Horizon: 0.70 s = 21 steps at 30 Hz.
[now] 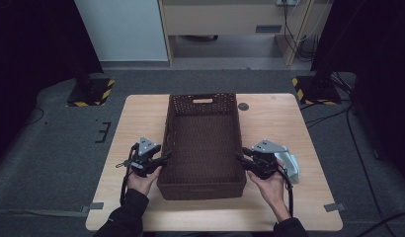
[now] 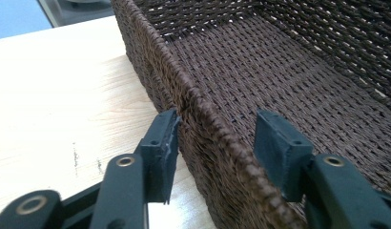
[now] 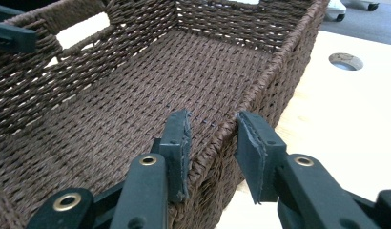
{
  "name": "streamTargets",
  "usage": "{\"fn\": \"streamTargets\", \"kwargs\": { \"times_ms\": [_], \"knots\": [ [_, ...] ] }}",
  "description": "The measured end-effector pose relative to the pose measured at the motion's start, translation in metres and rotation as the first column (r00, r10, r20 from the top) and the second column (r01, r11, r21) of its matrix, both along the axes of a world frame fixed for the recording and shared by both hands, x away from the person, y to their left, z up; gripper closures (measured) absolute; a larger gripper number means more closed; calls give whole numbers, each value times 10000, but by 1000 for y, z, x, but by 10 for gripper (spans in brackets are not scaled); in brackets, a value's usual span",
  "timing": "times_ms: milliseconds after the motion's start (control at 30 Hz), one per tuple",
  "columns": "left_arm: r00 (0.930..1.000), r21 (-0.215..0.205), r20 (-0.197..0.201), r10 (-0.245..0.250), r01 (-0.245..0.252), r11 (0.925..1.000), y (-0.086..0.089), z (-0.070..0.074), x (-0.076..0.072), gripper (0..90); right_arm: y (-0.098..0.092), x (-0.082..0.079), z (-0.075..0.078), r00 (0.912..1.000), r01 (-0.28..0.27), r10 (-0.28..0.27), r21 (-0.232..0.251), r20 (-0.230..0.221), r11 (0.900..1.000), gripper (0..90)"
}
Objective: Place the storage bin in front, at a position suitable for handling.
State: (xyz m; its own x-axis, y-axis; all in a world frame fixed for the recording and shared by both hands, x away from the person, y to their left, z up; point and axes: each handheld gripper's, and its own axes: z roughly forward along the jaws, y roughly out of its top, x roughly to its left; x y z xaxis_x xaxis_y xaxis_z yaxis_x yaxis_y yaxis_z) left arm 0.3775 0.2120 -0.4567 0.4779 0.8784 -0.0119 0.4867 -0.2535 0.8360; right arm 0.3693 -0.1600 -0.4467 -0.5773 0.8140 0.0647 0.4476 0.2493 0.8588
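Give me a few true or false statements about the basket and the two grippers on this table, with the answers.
1. The basket holds several things. False: it is empty.
2. The left gripper straddles the basket's side wall with a gap at the pads. True.
3. The right gripper has one jaw inside the basket and one outside. True.
4. The basket is white plastic. False: it is dark brown wicker.
5. The table is wooden. True.

A lab: hazard-striped stand bases (image 1: 90, 93) (cables trailing) flank the table (image 1: 141, 118).
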Motion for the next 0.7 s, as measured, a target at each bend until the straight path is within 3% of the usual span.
{"fn": "streamTargets", "kwargs": {
  "times_ms": [100,167,300,400,500,700],
  "knots": [
    [9999,-109,-42,-140,140,9998,0,-1,2,542,-2,0,4,10000,-79,79,94,-15,9999,688],
    [9998,-186,-39,-207,206,9996,0,-1,3,567,-5,1,8,9994,151,-162,349,315,9993,608],
    [9998,-218,-80,-154,152,9996,-1,-1,5,580,-3,12,6,9975,458,-477,372,530,9983,575],
    [9999,-77,-93,-99,98,9999,-2,-1,4,592,1,19,0,9988,390,-398,285,280,9988,576],
    [9999,89,-76,-81,82,9999,-3,0,3,604,8,20,-5,9987,387,-375,-331,355,9987,590],
    [9999,101,-96,-106,107,9999,-6,0,-1,614,5,14,-4,9992,385,-384,-134,61,9992,599]
  ]
}}
